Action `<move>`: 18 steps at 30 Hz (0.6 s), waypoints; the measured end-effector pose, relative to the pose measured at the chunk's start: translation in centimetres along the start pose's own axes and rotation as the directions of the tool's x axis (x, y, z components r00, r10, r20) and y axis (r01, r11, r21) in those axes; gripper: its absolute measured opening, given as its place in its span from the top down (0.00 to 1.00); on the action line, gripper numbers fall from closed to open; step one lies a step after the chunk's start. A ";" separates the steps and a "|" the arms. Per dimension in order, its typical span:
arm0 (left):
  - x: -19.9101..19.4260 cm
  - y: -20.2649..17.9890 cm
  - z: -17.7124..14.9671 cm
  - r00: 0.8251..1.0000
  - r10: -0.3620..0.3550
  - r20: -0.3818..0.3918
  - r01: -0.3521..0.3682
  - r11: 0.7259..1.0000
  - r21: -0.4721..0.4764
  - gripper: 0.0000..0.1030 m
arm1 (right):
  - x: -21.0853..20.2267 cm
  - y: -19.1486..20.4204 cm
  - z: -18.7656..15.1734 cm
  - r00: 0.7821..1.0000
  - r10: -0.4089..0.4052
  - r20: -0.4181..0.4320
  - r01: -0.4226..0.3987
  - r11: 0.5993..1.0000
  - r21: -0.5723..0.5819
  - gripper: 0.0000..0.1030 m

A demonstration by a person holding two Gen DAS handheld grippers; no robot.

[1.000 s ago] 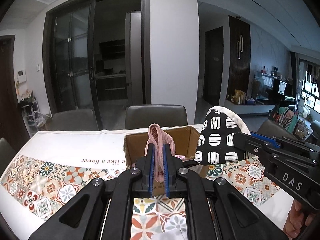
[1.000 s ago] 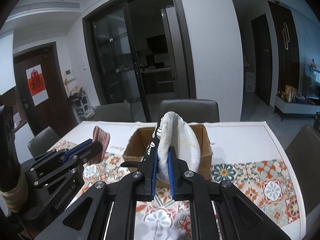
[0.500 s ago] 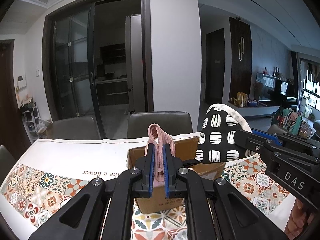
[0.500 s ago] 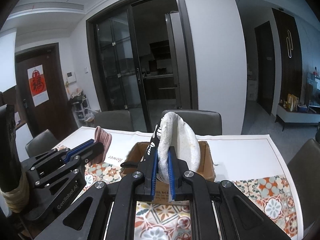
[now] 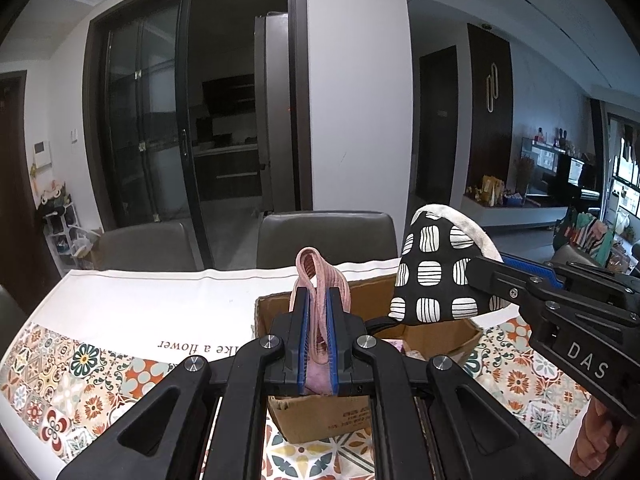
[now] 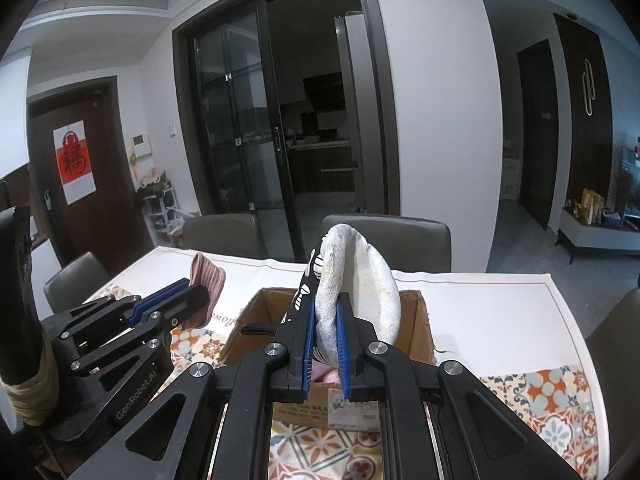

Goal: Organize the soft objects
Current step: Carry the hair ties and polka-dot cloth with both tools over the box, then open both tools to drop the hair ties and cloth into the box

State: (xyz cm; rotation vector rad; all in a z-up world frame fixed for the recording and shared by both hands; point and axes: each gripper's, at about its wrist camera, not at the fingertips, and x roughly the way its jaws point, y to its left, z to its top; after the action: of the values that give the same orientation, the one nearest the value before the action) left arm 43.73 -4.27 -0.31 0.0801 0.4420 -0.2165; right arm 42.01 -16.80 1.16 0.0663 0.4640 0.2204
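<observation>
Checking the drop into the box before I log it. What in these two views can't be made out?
- Cardboard box contents: mostly hidden by both tongs and held items in each view.
- Label on the box front, right wrist view: too small and blurred to read.
- Tablecloth lettering, left wrist view: cut short by the box.

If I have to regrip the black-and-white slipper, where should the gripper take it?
Judging by its pose, take the slipper across its thin folded sole edge, from behind and below, as the right gripper does now. Squeezed, it stands upright, with the bulky patterned upper left free.
</observation>
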 end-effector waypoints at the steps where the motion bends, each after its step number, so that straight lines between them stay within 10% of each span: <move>1: 0.4 0.1 0.0 1.000 0.001 -0.006 -0.001 1.000 0.000 0.90 | 0.4 -0.1 0.1 1.000 0.002 -0.005 -0.002 1.000 0.000 0.89; 18: 7.6 -0.1 -1.9 0.990 0.005 -0.138 -0.004 1.000 0.002 0.90 | 8.2 -2.8 -1.4 0.992 0.016 -0.127 -0.013 1.000 0.022 0.89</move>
State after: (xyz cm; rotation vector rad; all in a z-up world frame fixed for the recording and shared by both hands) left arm 49.62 -5.63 -5.36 0.0984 0.5795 -0.2076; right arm 49.11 -17.64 -3.95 0.0769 0.5930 0.2347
